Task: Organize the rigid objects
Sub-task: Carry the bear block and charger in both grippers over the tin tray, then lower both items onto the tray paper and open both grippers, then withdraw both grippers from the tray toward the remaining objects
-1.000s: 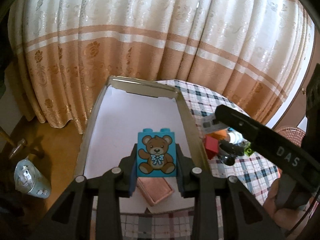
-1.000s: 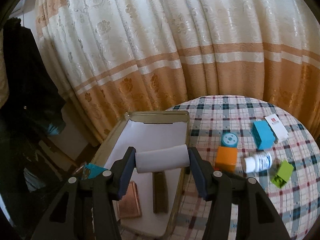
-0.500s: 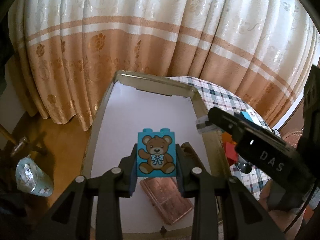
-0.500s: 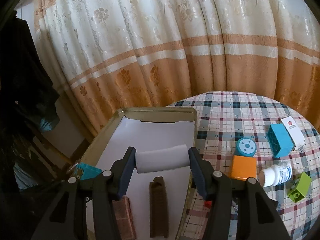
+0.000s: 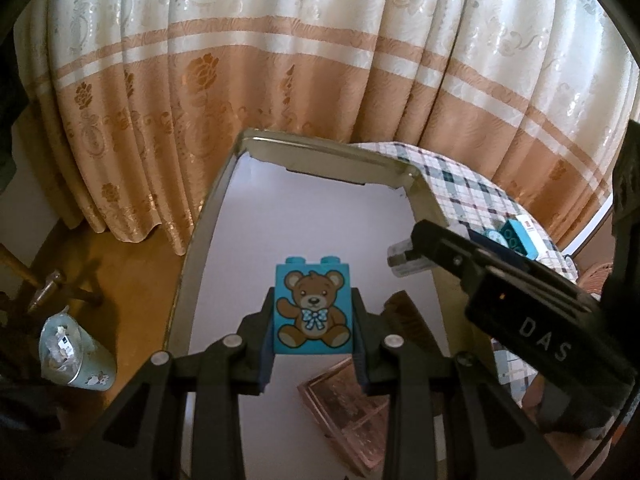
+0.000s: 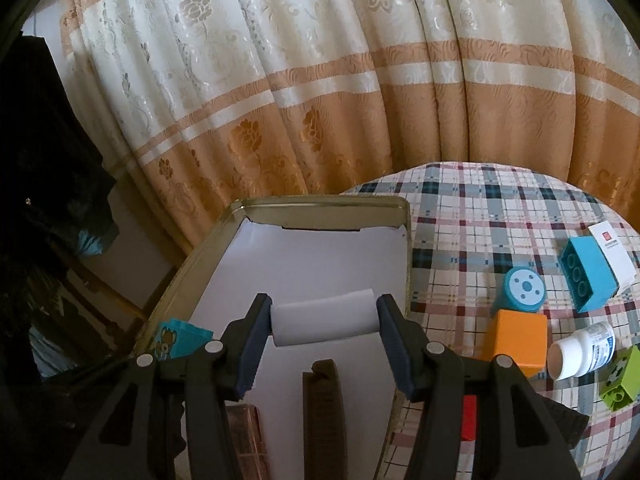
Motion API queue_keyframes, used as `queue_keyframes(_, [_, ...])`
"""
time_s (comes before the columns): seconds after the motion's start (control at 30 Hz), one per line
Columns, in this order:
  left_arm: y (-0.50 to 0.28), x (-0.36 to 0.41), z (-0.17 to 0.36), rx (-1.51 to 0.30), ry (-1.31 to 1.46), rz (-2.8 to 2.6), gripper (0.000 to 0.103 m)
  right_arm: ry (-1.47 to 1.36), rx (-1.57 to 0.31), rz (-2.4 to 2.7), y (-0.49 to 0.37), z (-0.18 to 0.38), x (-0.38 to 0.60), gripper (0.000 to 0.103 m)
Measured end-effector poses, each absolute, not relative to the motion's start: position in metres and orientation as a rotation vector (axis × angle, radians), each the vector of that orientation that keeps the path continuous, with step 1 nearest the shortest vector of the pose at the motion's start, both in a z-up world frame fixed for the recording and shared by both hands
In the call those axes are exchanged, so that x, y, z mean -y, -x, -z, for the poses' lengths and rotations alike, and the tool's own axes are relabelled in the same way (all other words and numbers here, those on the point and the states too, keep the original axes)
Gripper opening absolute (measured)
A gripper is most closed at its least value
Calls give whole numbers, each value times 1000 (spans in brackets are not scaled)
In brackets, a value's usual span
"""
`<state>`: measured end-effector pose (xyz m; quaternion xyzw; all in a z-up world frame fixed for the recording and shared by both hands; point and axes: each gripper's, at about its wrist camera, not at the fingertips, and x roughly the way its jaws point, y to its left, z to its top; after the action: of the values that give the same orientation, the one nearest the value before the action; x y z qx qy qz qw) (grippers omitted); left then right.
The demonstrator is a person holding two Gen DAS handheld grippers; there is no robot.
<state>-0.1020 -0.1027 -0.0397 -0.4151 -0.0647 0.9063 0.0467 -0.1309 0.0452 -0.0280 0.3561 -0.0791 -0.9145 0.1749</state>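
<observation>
Two claws: both in view, each clamped on one item above the tin
Left claw (image 5: 313,334): lower centre of the left wrist view, shut tight on the teddy-bear brick (image 5: 313,309), a blue studded block held upright with the bear print facing the camera
Right claw (image 6: 325,338): lower centre of the right wrist view, gripping the white roll (image 6: 325,317) by its two ends, roll lying crosswise
Tin tray (image 6: 407,264): gold-rimmed, white-lined, at the left edge of the tabletop (image 6: 480,216); both held items hang over its interior
Tin contents: brown bar (image 6: 324,412) lying lengthwise, pink flat case (image 5: 352,404) beside it at the near end
Tabletop items, right of the tin: blue brick (image 6: 588,278) touching a white card box (image 6: 614,254); round blue piece (image 6: 523,290) just behind the orange cube (image 6: 516,340); white pill bottle (image 6: 582,350) on its side; green brick (image 6: 622,376) near it; red block (image 6: 469,418) partly hidden by the claw
Backdrop: cream and tan curtain (image 6: 320,100)
Floor, lower left of the left wrist view: glass jar (image 5: 74,354)
</observation>
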Motion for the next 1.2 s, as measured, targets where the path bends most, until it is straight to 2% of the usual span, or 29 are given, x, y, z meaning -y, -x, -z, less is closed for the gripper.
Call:
queue_keyframes(0.5, [106, 97, 48, 120, 1323, -2796, 31, -1053, 254, 2544, 136, 38, -46, 57])
queue_keyframes(0.57, [106, 97, 46, 139, 1325, -2789, 48, -1026, 276, 2546, 132, 34, -49, 57])
queue_keyframes(0.6, [105, 98, 45, 154, 1337, -2789, 71, -1000, 282, 2553, 129, 30, -50, 57])
queue_keyframes(0.63, [104, 99, 41, 176, 1334, -2804, 88, -976, 283, 2565, 125, 26, -52, 57])
queue_keyframes(0.7, [98, 100, 34, 198, 1273, -2855, 99, -925, 285, 2615, 116, 17, -57, 61])
queue_keyframes(0.77, [93, 98, 27, 173, 1225, -2888, 99, -881, 298, 2667, 105, 12, -66, 68])
queue_keyframes(1.03, [80, 80, 23, 121, 1246, -2880, 99, -848, 306, 2761, 73, 9, -97, 68])
queue_keyframes(1.2, [68, 61, 21, 29, 1230, -2881, 99, -876, 338, 2825, 57, 15, -124, 68])
